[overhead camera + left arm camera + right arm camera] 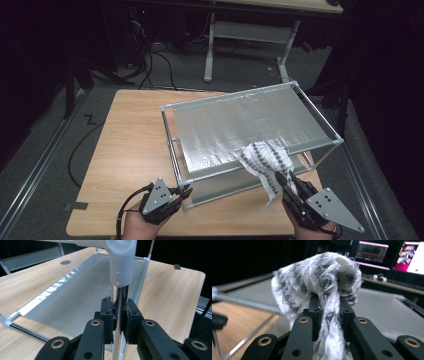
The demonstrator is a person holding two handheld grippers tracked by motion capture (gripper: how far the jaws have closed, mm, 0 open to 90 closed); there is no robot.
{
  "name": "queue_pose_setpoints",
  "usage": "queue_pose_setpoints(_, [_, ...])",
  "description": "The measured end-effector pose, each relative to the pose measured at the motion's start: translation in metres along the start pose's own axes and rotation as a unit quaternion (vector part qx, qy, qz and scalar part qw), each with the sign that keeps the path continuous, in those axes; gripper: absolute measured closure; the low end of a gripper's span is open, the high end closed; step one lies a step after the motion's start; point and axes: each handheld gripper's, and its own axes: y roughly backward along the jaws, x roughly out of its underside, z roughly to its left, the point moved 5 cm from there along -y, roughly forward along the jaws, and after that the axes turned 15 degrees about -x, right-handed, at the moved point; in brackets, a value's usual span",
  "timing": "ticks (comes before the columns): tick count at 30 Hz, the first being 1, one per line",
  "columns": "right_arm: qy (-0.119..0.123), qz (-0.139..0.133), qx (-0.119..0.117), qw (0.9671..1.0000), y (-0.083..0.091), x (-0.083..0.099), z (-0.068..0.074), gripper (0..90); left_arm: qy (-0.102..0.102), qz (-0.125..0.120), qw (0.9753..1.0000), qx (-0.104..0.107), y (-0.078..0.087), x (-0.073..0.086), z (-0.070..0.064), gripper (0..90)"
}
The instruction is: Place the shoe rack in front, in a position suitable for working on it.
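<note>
Patterned cloth (264, 161) hangs over the silver rack's (240, 125) front-right edge, pinched in the right tool (286, 183); left tool (184, 192) clamps what looks like the rack's front-left corner post (119, 312)

Cloth (265, 162) white with grey-black checks – rack shelf (245, 122) silver-grey – table (132, 145) light wood – claws black.

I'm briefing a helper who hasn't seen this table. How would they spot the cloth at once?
On the light wooden table stands a two-tier metal-framed rack with silver shelves. Over its top shelf's near right edge drapes a white cloth with dark grey woven stripes, pinched by the right gripper. It is the one soft, patterned thing there.
</note>
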Motion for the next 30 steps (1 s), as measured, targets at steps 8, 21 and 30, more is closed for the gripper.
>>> queue_pose_setpoints(8, [-0.009,-0.009,-0.046,0.9989,-0.046,-0.014,0.021,76.4,-0.008,-0.001,1.0,0.0,0.012,0.003,-0.016,79.6])
queue_pose_setpoints(21, [-0.019,0.02,-0.088,0.9958,-0.1,-0.002,0.068,62.5,-0.007,-0.001,1.0,0.004,0.015,0.003,-0.019,79.6])
queue_pose_setpoints(30, [-0.025,-0.004,-0.104,0.9943,-0.094,0.003,0.071,50.9,-0.009,-0.002,1.0,0.002,0.015,0.003,-0.019,79.4])
